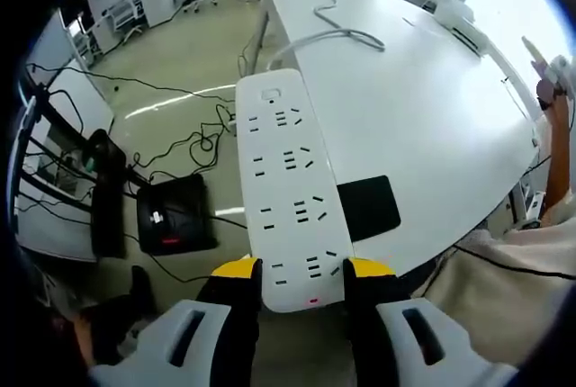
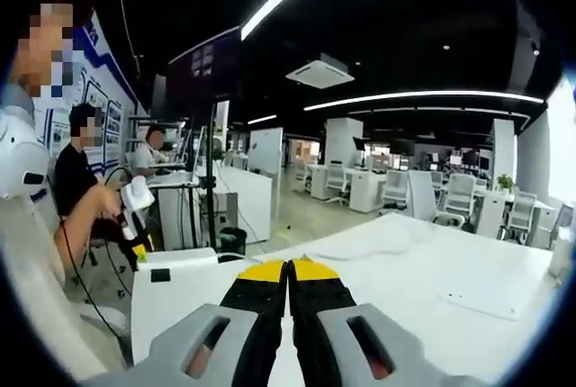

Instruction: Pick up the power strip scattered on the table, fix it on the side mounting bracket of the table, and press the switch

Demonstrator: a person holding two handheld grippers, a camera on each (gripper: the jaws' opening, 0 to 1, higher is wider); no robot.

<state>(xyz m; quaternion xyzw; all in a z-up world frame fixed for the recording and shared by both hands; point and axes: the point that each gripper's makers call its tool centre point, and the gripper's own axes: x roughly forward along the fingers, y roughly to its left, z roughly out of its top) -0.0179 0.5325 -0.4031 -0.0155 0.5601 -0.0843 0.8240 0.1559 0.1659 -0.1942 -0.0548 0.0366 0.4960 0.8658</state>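
Note:
The long white power strip (image 1: 288,184) with several socket rows and a small red switch light near its close end runs up the left gripper view. My left gripper (image 1: 303,272) is shut on its near end, yellow-tipped fingers (image 1: 236,270) pressing both long sides. The strip hangs over the edge of the white table (image 1: 423,117), its white cable (image 1: 337,38) trailing across the tabletop. A black pad (image 1: 369,207) lies on the table edge beside the strip. In the right gripper view my right gripper (image 2: 288,272) is shut with nothing between its jaws, raised above the white table (image 2: 405,270).
Below the table edge a black box with a red light (image 1: 171,216) and tangled cables (image 1: 193,144) lie on the floor. A person's sleeve (image 1: 504,288) sits at the right. Seated people (image 2: 85,184), desks and chairs (image 2: 423,193) fill the office beyond.

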